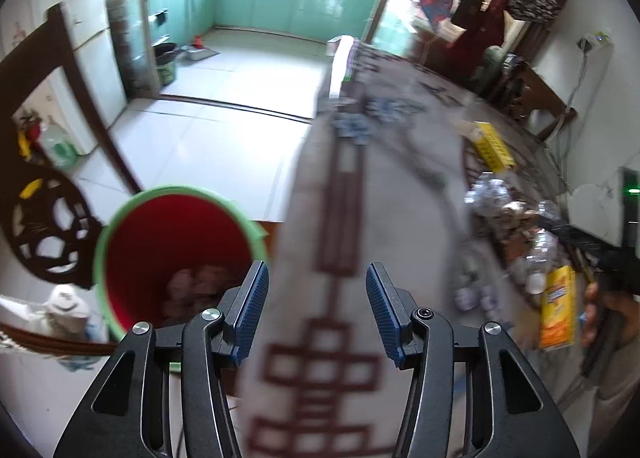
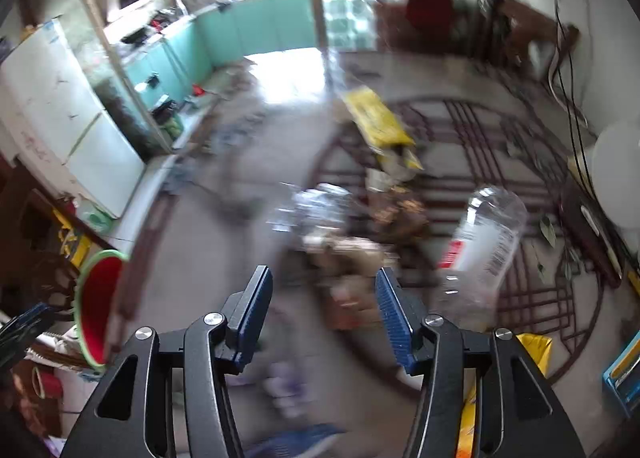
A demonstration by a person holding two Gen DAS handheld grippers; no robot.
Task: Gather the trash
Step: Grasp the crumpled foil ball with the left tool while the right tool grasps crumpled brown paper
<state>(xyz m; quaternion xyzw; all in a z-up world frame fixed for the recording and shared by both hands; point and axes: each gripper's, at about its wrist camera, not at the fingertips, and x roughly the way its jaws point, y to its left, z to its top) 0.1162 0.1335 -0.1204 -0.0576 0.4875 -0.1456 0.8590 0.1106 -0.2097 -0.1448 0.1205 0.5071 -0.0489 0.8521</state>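
The desk (image 1: 400,194), draped in a pale cloth with dark red lattice patterns, carries the trash and serves as the landmark here. Off its left edge, on the floor side, stands a red bin (image 1: 176,258) with a green rim; pale crumpled items lie at its bottom. The left gripper (image 1: 317,308) hovers over the desk's near left edge, just beside the bin's rim, with its jaws released and nothing between them.

Toward the desk's middle sits a blurred heap of trash (image 2: 360,218): crumpled clear plastic, brownish scraps and paper. A yellow carton (image 2: 376,122) lies at the far side of that heap, its open end facing it. A clear plastic bottle (image 2: 486,242) with a white and red label lies tilted on the desk to the right of the heap. The right gripper (image 2: 324,304) hangs above the desk's near side, pointing at the heap, its jaws spread apart and holding nothing. An orange and yellow packet (image 1: 556,308) lies near the desk's front right edge, below the right gripper.

Both views are smeared, so finer detail in the heap cannot be told.
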